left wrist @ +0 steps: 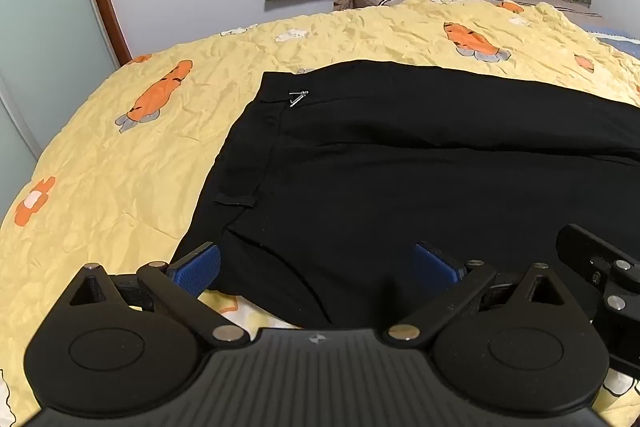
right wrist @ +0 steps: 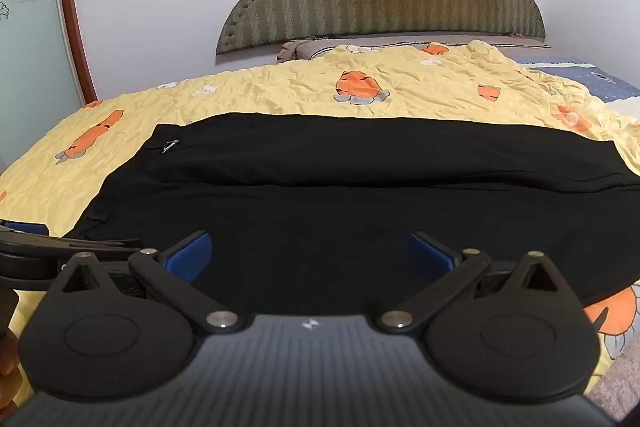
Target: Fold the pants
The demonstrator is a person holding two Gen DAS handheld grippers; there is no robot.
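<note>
Left wrist view shows the left gripper (left wrist: 316,267) with jaws spread, empty, just above the near waist corner of the black pants (left wrist: 400,167), which lie flat across the yellow bedspread (left wrist: 120,155). Beside it, the right gripper (right wrist: 310,257) hovers over the near edge, jaws spread too. Soft, light and limp, the cloth probably wants a pinch at the near hem from both sides.

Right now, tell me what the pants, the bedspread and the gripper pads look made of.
Pants: black woven cloth, matte, smooth with soft creases, likely a suiting fabric.
Bedspread: thin yellow printed cloth, probably cotton, finely crinkled all over.
Left gripper pads: blue, ribbed grip texture, seemingly rubber or soft plastic; right gripper looks alike.
</note>
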